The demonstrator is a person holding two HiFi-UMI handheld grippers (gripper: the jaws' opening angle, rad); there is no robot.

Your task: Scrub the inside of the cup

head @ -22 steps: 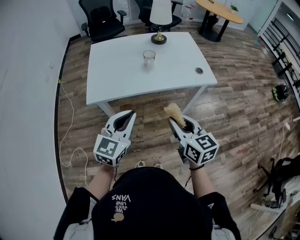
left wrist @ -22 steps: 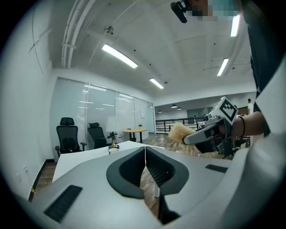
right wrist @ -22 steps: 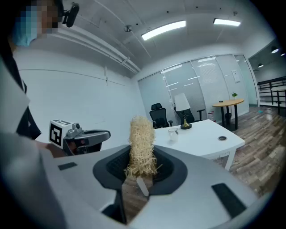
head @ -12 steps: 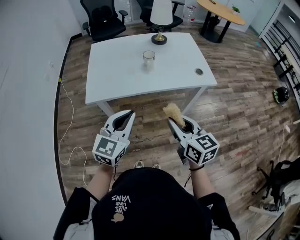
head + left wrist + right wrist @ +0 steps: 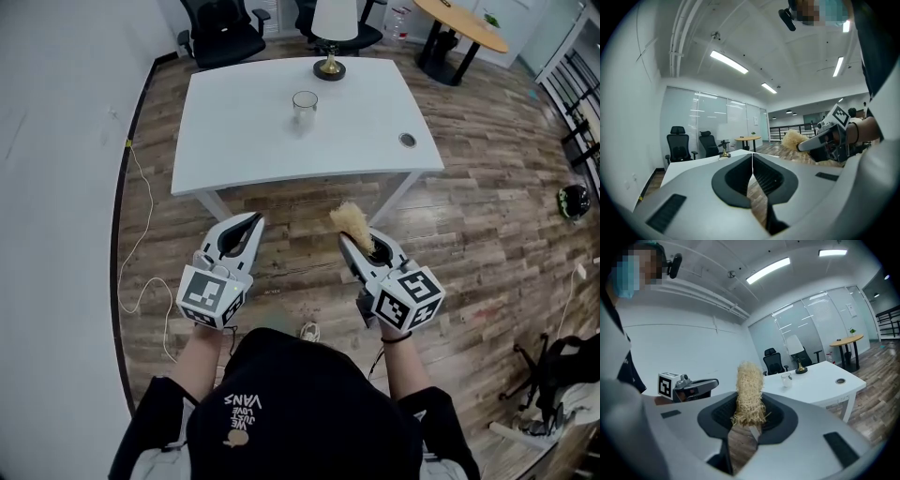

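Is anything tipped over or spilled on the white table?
No, nothing stands out. The glass cup stands upright on the white table, the lamp stands upright at its far edge, and no spill shows. The right gripper, short of the table, is shut on a straw-coloured scrubber.

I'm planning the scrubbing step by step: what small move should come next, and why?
Probably step closer to the white table: the glass cup stands on it, far ahead of both tools. The right tool already grips the fibrous scrubber; the left tool is shut and empty.
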